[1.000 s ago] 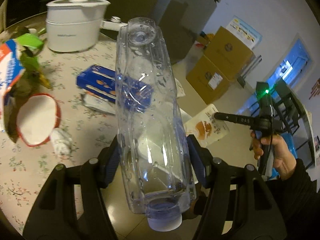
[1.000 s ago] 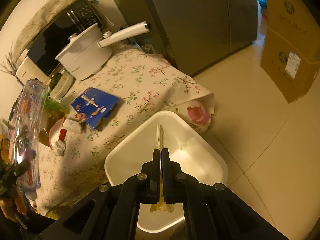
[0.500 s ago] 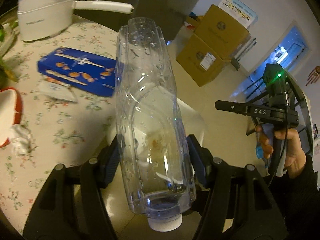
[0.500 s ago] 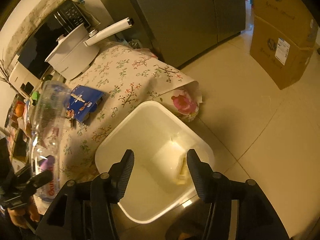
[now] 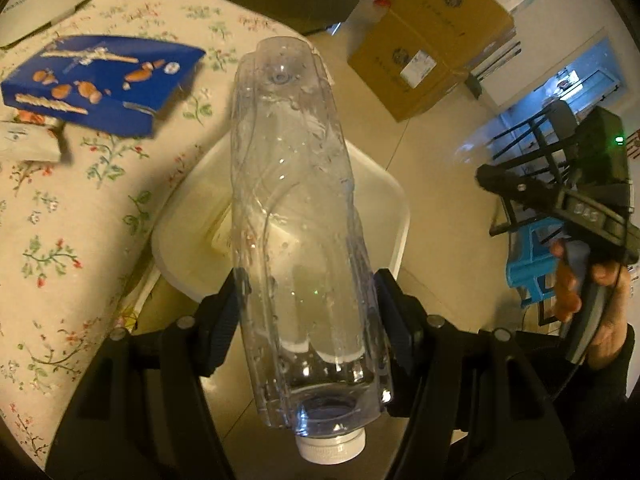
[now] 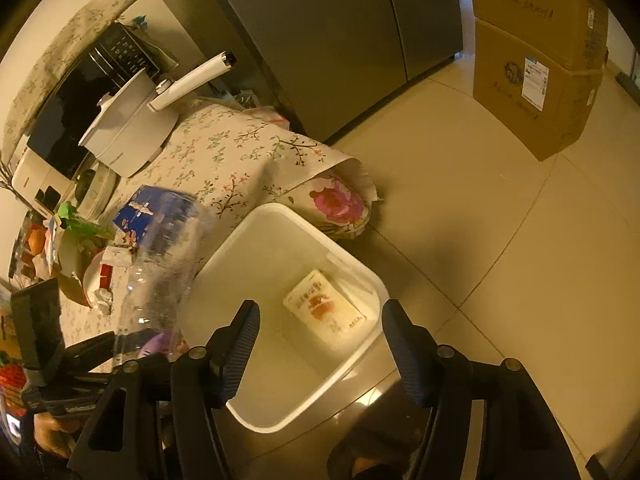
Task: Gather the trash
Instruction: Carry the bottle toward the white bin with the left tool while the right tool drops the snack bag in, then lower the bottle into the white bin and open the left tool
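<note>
Left wrist view: the left gripper (image 5: 306,304) has its jaws clamped on a clear plastic bottle (image 5: 296,216), cap toward the camera, above the white bin (image 5: 396,208). The right gripper (image 6: 320,344) hangs with jaws apart over that bin (image 6: 256,236); a snack packet (image 6: 324,312) lies inside, ahead of them.

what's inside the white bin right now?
In the right wrist view, one flat cream snack packet lies on the floor of the white bin. The near corner is hidden behind the right gripper, whose fingers are open.
</note>
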Available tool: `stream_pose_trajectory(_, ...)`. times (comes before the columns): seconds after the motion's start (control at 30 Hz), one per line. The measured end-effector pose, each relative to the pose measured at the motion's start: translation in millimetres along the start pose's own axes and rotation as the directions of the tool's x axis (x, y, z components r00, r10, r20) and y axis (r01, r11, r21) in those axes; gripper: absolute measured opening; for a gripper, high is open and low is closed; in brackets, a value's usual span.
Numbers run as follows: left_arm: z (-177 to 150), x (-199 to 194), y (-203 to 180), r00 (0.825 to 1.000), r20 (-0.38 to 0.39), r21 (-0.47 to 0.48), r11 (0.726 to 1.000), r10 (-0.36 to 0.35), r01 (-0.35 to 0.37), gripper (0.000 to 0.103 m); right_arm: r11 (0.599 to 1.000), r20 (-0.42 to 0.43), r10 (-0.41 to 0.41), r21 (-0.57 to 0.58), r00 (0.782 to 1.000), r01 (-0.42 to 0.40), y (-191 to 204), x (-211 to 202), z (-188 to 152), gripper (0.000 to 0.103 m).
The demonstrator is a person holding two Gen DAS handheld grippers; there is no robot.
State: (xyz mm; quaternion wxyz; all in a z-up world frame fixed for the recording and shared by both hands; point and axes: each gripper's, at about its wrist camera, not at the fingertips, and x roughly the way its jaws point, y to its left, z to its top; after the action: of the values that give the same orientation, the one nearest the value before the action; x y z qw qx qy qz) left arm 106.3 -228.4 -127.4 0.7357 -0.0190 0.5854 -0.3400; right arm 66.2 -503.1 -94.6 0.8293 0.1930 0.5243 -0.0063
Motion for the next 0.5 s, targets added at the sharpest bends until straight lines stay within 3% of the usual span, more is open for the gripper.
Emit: stream_pose_trajectory(0.5, 8.3, 13.2, 5.0, 0.998, -0.061, 0.005, 1.000, 0.009, -0.009, 0.066, 1.000, 0.007, 0.005, -0.011, 1.000, -0.005, 3.0, -2.6, 0.4, 0.069)
